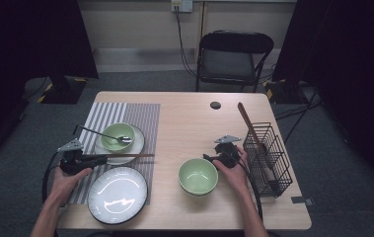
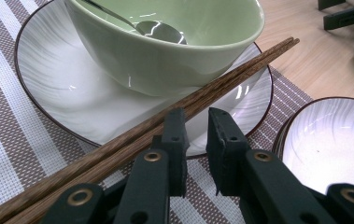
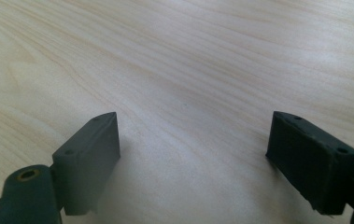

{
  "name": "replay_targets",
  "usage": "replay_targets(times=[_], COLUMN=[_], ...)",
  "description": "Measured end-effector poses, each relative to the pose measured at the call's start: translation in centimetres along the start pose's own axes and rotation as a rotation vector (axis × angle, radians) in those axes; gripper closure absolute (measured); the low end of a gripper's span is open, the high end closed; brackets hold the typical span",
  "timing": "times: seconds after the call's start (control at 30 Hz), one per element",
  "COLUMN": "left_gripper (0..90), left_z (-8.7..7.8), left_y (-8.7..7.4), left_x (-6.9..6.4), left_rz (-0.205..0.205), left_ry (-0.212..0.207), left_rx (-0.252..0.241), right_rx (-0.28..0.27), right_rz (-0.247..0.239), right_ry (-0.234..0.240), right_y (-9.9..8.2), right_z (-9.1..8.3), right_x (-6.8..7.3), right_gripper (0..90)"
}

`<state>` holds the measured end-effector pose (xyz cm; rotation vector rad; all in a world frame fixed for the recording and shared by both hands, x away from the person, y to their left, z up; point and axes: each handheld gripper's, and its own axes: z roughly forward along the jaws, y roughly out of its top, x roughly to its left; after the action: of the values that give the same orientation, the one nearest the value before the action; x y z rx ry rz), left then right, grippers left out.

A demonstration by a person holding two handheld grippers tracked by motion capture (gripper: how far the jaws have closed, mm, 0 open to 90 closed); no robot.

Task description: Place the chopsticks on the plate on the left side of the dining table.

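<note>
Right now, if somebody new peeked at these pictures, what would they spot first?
Probably the green bowl with a spoon in it, sitting on a white plate on the striped placemat at the left. A pair of brown chopsticks rests across that plate, just beside the left tongs, whose jaws are nearly together with nothing between. A second green bowl sits by the right hand.

Placemat (image 2: pixel 6 140): showing grey-brown weave with white stripes. Chopsticks (image 2: pixel 174 109): showing dark reddish-brown wood grain. Small plate (image 2: pixel 62 88): gleaming white with faint brushed streaks and a thin dark rim. Bowl (image 2: pixel 165 65) on it: glowing pale green; spoon (image 2: pixel 158 31) inside is shining silver. Large plate (image 1: pixel 117 194): showing the same streaked white, dark-edged. Second bowl (image 1: pixel 198 176): also showing pale green. Wire basket (image 1: pixel 268 160): looking black. Table (image 3: pixel 188 60): displaying light blond wood grain. Both grippers' jaws are appearing matte black, brass-coloured rivets glinting.
</note>
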<state>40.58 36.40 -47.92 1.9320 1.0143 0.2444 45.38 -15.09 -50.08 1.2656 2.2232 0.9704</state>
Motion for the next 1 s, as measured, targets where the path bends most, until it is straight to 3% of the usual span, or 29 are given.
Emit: replay_targets(times=[0.8,0.93,1.0], left_gripper=[75.5,74.9,74.9], left_z=[-0.05,-0.17,-0.66], left_y=[0.02,0.14,0.57], left_x=[0.07,-0.06,-0.32], left_rz=[-0.002,0.0,-0.001], left_ry=[0.008,-0.009,-0.019], left_rx=[-0.003,-0.003,-0.028], right_rx=[0.0,0.0,0.0], right_rz=[0.0,0.0,0.0], right_ry=[0.0,0.0,0.0], right_y=[0.0,0.0,0.0], right_z=[0.0,0.0,0.0], right_x=[0.0,0.0,0.0], right_gripper=[16.6,16.6,16.6])
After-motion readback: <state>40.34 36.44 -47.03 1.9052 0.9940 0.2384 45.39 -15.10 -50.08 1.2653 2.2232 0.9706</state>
